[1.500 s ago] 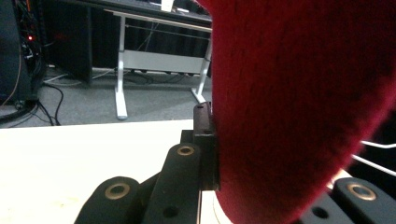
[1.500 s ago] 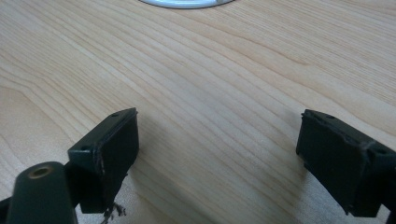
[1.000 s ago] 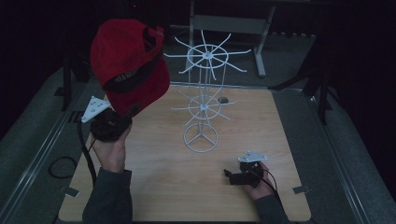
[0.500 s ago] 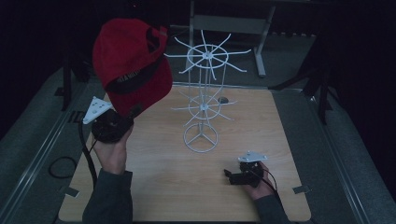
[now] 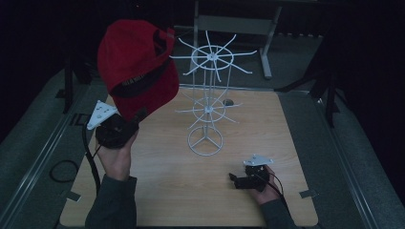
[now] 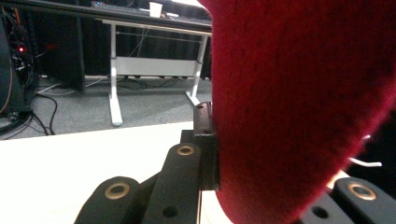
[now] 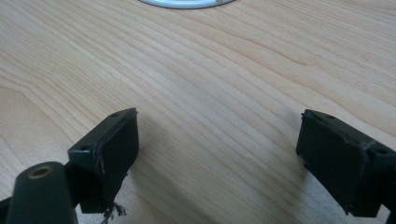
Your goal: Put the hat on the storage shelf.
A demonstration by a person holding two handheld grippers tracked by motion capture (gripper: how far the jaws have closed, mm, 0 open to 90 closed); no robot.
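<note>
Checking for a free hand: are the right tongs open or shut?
Open. The right tongs show wide-apart jaws with bare wooden table between them, nothing gripped.

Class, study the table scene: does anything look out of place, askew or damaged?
Nothing is spilled or broken. The red cap hangs tilted in the air, clamped in the left tool beside the white wire rack, not on its arms. The right tool rests open on the table.

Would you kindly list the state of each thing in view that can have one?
Red cap: held up off the table, clamped in the left tool.
Left tool: shut on the cap.
Right tool: open, nothing between its pads, low over the table.
White wire rack: upright on the table, arms bare.
</note>
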